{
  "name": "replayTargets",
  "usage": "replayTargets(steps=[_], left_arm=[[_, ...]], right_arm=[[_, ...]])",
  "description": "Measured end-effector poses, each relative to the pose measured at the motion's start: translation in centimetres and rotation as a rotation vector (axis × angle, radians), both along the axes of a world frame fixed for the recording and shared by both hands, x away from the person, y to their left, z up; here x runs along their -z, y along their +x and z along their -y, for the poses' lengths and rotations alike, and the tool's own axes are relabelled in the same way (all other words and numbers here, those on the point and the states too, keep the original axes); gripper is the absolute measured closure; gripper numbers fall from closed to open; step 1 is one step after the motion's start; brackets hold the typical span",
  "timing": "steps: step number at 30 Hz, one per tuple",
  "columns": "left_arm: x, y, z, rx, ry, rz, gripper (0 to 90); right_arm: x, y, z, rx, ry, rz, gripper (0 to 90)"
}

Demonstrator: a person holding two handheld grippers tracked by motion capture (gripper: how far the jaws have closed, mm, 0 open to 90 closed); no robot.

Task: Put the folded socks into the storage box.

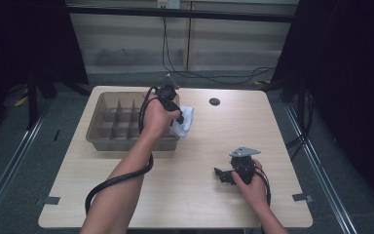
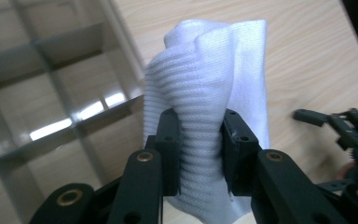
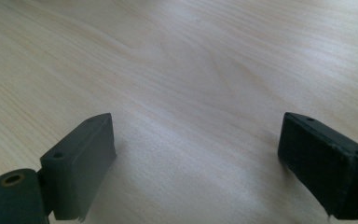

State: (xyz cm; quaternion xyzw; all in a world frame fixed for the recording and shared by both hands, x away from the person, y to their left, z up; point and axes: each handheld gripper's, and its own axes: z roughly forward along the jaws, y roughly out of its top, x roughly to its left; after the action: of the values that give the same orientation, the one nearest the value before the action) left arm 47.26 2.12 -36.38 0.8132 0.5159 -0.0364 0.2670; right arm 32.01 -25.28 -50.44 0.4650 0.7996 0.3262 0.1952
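Fingers [image 2: 168, 140] round cloth [image 2: 205, 84] — tray [image 2: 51, 60] beside

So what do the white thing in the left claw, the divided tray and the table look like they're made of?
White cloth: looks like soft knitted fabric, with fine ribbing and folds where it is pinched.
Divided tray: probably translucent greyish plastic, glossy with light reflections.
Table: light wood or wood-look laminate, matte, with visible grain.

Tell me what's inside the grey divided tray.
The compartments of the tray that show look bare. The left hand, its left gripper and the white cloth it clamps cover the tray's right end, so that part stays unknown.
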Motion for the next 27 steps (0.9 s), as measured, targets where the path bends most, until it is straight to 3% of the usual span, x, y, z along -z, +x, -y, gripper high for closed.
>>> replayTargets(steps=[6,13,20,27], left_arm=[[1.8,0.3,-1.6,-0.04,0.02,-0.021,71.1],[3.1,0.2,-2.3,-0.066,0.088,-0.016,70.9],[4.7,0.1,-2.4,-0.082,0.094,-0.038,70.1],[5.4,0.1,-1.6,-0.059,0.183,-0.012,65.8]], right_arm=[[0.0,0.1,0.0,-0.002,0.0,0.001,10.5],[0.0,0.1,-0.1,-0.004,0.0,0.003,10.5],[0.0,0.2,-0.1,-0.006,0.001,0.003,10.4],[0.0,0.2,-0.2,-0.003,0.002,0.0,10.4]])
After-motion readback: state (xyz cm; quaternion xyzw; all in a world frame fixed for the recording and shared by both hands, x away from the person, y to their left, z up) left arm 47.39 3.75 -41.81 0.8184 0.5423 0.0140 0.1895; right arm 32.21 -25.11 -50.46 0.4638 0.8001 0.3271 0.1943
